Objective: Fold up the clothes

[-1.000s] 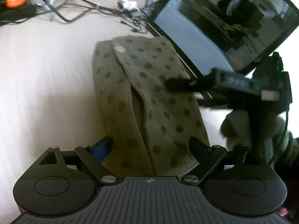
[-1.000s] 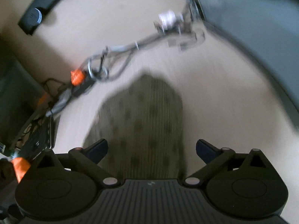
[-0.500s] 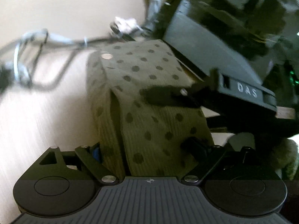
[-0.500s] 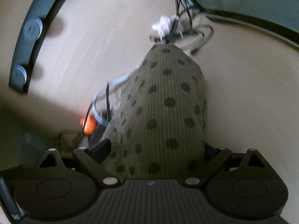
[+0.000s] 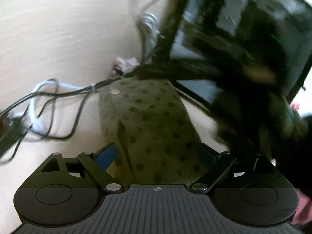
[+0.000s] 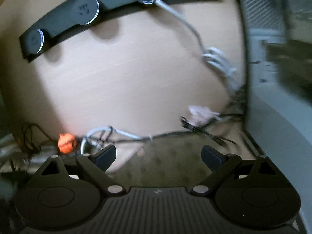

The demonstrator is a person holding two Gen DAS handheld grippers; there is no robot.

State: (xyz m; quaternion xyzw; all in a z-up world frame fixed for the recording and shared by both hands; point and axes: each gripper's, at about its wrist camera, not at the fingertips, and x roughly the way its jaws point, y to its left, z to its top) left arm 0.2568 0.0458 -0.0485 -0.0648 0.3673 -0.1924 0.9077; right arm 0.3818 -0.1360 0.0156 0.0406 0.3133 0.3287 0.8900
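An olive green garment with dark dots [image 5: 150, 120] lies folded into a narrow bundle on the beige table [image 5: 58, 39], a round snap near its far end. My left gripper [image 5: 158, 154] is open, its fingers either side of the garment's near end. In the right wrist view the same garment [image 6: 165, 156] lies blurred below and between the fingers of my right gripper [image 6: 159, 152], which is open and not touching it. The right gripper shows as a dark blur [image 5: 243, 117] at the right of the left wrist view.
A laptop [image 5: 243, 29] stands open just beyond the garment. Tangled grey and black cables [image 6: 136, 134] with an orange piece [image 6: 66, 140] lie past the garment's far end. A long black bar with round knobs [image 6: 78, 13] lies at the far side of the table.
The right gripper has lifted and pulled back off the garment, so less cloth fills its view. The left gripper stays open around the near end while its view swings left.
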